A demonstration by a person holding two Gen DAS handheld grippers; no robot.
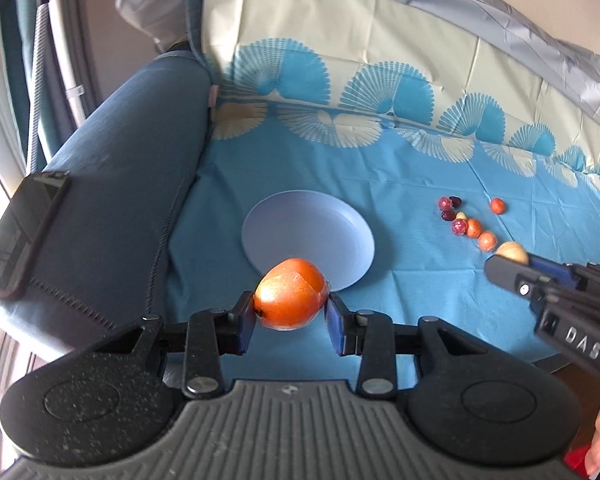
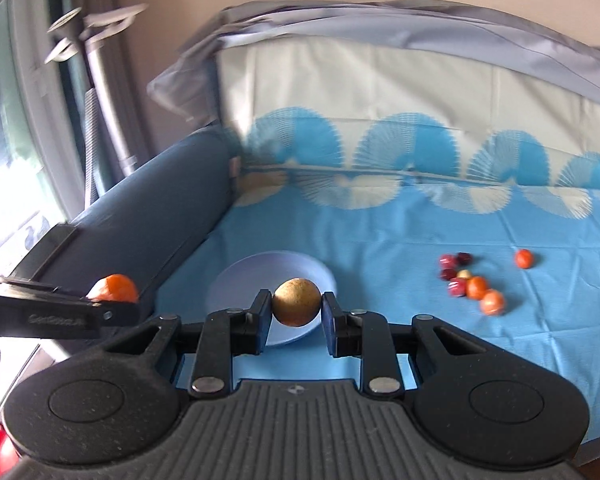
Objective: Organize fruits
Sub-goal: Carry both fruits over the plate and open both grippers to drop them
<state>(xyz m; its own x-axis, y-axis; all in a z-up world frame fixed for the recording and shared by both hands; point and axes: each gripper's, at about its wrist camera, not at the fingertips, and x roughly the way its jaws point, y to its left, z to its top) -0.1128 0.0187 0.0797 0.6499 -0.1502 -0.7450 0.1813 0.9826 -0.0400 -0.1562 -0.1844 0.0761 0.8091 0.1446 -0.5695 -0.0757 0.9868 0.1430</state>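
Observation:
My left gripper [image 1: 291,312] is shut on an orange fruit [image 1: 290,293] and holds it above the near rim of a pale blue plate [image 1: 300,228]. My right gripper [image 2: 296,312] is shut on a round tan fruit [image 2: 296,301] and holds it over the same plate [image 2: 244,276]. In the left wrist view the right gripper [image 1: 504,268] comes in from the right with the tan fruit [image 1: 512,251] at its tip. In the right wrist view the left gripper [image 2: 116,312] shows at the left with the orange fruit [image 2: 114,287].
Several small red, purple and orange fruits [image 1: 466,224] lie in a cluster right of the plate, also in the right wrist view [image 2: 470,284]. One orange fruit [image 1: 497,205] lies apart. A dark blue sofa arm [image 1: 120,168] with a phone [image 1: 20,232] is at the left.

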